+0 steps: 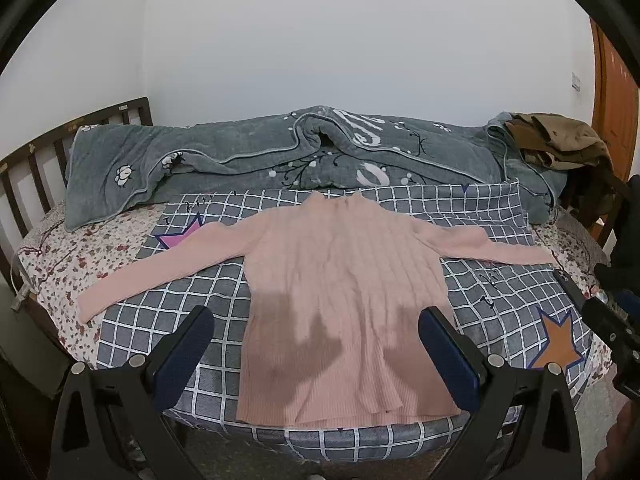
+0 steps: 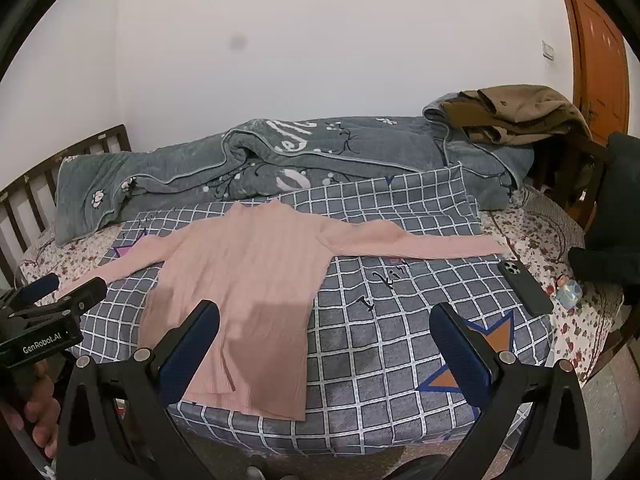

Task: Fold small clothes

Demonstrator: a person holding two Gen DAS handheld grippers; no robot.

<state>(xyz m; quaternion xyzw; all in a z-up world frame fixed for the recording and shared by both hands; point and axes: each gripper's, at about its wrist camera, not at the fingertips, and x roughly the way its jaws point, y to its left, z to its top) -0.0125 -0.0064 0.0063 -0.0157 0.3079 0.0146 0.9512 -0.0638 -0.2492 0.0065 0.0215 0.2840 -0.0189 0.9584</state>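
While the pink ribbed long-sleeved sweater (image 1: 344,280) lies flat, sleeves outspread, on the grey checked blanket (image 1: 480,300), folding has not begun: left claw (image 1: 316,332) and right claw (image 2: 324,332) hover wide, empty. Next, probably, pinch a sleeve and fold it inward.

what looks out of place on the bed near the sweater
A black phone lies on the checked blanket just below the sweater's outstretched right sleeve, with a small blue item beside it. Both sit close to the folding area.
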